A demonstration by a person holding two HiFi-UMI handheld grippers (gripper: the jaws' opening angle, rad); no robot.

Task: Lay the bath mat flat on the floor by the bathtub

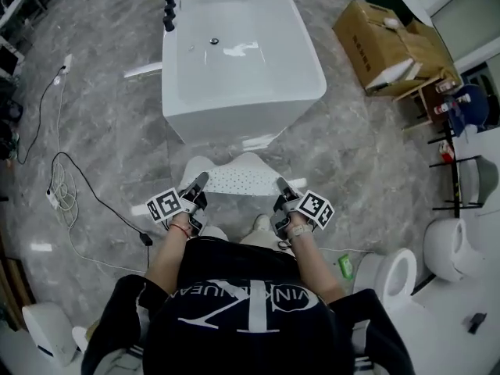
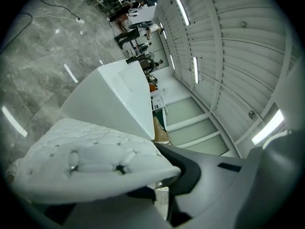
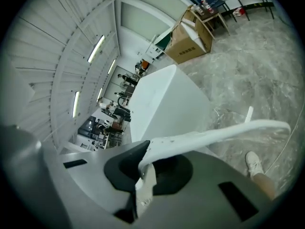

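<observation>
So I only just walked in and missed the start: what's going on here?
A person stands at the near end of the bathtub, holding a white bath mat stretched between two hand-held tools. The left claw is clamped on one edge of the mat and the right claw on the opposite edge. The mat hangs in the air above the floor in front of the tub, so it is not yet laid down.

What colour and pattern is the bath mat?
White, with rows of small dots across it; the head view shows the mat best.
</observation>
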